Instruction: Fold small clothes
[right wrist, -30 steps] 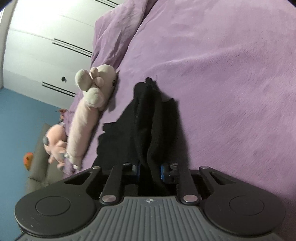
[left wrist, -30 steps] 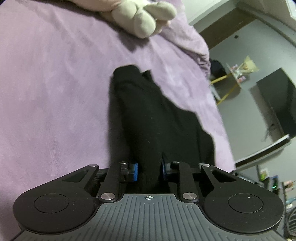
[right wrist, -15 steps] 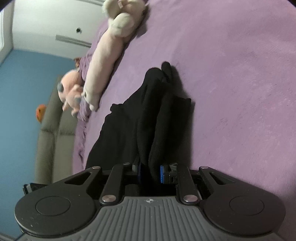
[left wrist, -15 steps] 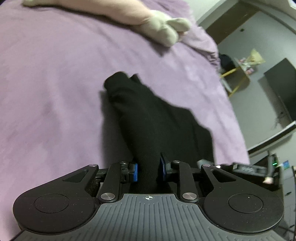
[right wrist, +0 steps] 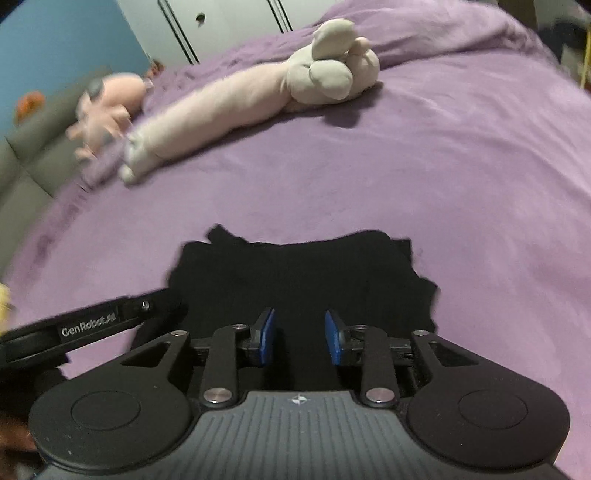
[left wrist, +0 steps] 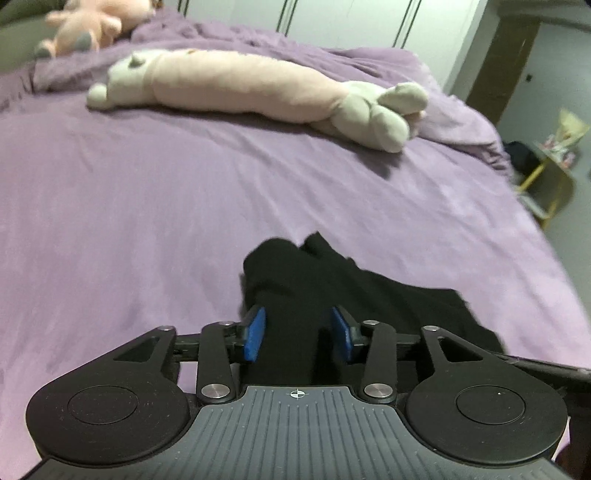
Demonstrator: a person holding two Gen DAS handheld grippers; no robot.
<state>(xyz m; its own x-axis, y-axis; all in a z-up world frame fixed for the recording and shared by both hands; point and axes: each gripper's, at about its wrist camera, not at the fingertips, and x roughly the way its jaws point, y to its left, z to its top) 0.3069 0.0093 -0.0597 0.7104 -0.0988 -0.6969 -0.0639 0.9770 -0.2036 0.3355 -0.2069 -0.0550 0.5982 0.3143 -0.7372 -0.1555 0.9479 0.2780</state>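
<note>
While one black garment is lying on the purple bedspread at the near edge of the bed, both grippers are hovering right over it. The left gripper is showing its two blue pads standing apart, with a bunched fold of the black cloth rising between them; the left pad seems to be touching the cloth, while a thin gap is showing at the right pad, so it is not gripping the fold. From this camera the garment is spreading away to the right, with a rounded lump at its far end.

The right gripper is also holding its two blue pads parted, with nothing pinched; the garment is lying flat beneath and beyond them, its far edge looking roughly straight, though motion blur is making the outline unsure. At the near left of the right wrist view, the black body of the other gripper is reaching in beside the cloth.

Two plush toys are lying at the far side of the bed: one long pale-pink plush with grey paws stretching across the bedspread, and one smaller pink plush at the far left. Behind them white wardrobe doors are standing, and a yellow-legged side table is sitting at the far right.
</note>
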